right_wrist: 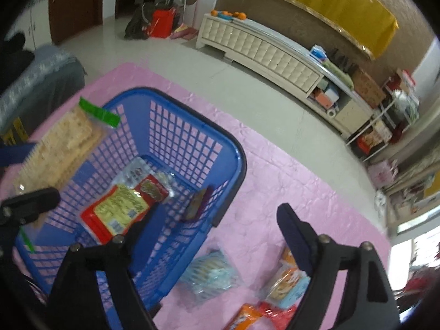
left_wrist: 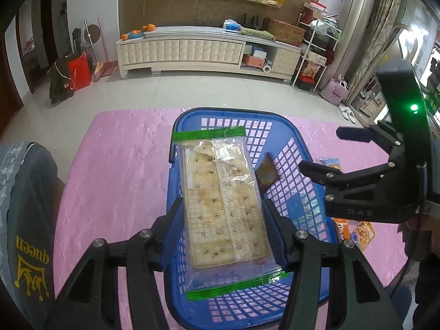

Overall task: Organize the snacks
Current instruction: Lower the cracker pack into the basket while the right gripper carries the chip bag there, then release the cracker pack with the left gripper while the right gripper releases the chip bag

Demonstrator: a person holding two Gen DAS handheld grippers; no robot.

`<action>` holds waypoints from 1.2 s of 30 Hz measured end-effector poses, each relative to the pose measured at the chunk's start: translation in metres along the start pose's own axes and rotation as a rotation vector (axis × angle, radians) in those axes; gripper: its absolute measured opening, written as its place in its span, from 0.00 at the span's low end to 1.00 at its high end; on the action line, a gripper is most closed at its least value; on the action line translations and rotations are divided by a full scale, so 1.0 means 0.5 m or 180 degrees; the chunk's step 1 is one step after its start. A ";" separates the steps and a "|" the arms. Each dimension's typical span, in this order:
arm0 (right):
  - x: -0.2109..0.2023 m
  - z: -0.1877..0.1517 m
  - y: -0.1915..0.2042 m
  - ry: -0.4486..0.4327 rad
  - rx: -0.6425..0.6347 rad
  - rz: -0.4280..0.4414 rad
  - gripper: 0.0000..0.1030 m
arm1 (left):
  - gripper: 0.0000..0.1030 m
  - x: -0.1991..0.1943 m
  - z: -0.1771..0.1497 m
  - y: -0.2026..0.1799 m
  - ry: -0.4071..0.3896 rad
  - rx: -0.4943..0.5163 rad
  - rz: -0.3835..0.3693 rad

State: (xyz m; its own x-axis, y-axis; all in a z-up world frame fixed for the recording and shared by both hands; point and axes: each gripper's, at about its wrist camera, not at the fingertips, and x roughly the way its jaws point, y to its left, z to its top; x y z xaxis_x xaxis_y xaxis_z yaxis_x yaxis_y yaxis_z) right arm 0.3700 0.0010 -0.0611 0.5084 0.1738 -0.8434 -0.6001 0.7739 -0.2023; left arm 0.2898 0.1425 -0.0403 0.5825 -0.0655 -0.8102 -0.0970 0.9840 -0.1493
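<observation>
A person sorting snacks into a blue basket (left_wrist: 310, 148) on a pink-covered tabletop (left_wrist: 115, 165) holds the left gripper (left_wrist: 224, 232) above the basket's open top, its blue-padded fingers (left_wrist: 173, 228) clenched on the long sides of a clear cracker pack (left_wrist: 222, 200) with green sealed ends. The pack hangs over the basket and has not been set down, so the step in hand looks like the drop-off: the next move calls for lowering it past the rim and letting go without snagging the mesh wall. The right gripper (right_wrist: 217, 236) hovers at the basket's near right corner with its fingers (right_wrist: 291, 236) spread wide and nothing between them; its likely next job is one of the loose packets just beside the basket, a pale blue packet (right_wrist: 209, 275), an orange-and-blue packet (right_wrist: 286, 286) and orange and red wrappers (right_wrist: 247, 316) at the frame's lower edge. A red-and-yellow packet (right_wrist: 121, 209) and a small dark packet (right_wrist: 196, 203) propped against the side wall already lie inside. The cracker pack hides most of the basket floor from the left wrist view, the right wrist view is smeared with motion blur, no label is legible, and the lowest wrappers are cut off by the frame.
</observation>
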 end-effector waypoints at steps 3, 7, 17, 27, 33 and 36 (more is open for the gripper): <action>-0.020 -0.014 -0.013 -0.0028 0.0213 0.0127 0.85 | 0.52 -0.011 0.004 -0.012 -0.0024 0.0032 -0.0003; -0.033 -0.029 -0.032 -0.0047 0.0456 0.0284 0.85 | 0.52 -0.019 0.005 -0.025 -0.0042 0.0088 0.0002; -0.035 -0.078 -0.080 -0.0082 0.0867 0.0523 0.85 | 0.52 0.026 0.022 -0.071 0.0080 0.0233 -0.0013; 0.004 -0.091 -0.111 -0.0092 0.0990 0.0565 0.85 | 0.52 0.127 0.040 -0.093 0.0302 0.0244 -0.0107; 0.022 -0.099 -0.137 -0.0108 0.1092 0.0541 0.85 | 0.53 0.179 0.059 -0.103 0.0391 0.0311 -0.0073; 0.021 -0.104 -0.144 -0.0107 0.1119 0.0546 0.85 | 0.54 0.181 0.063 -0.105 0.0381 0.0331 -0.0066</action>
State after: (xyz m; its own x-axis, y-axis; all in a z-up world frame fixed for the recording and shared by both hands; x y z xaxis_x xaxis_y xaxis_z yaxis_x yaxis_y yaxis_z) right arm 0.3869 -0.0845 -0.0814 0.4426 0.3340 -0.8322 -0.4329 0.8923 0.1280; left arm 0.3730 0.0898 -0.0879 0.4827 -0.0990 -0.8702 0.0017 0.9937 -0.1121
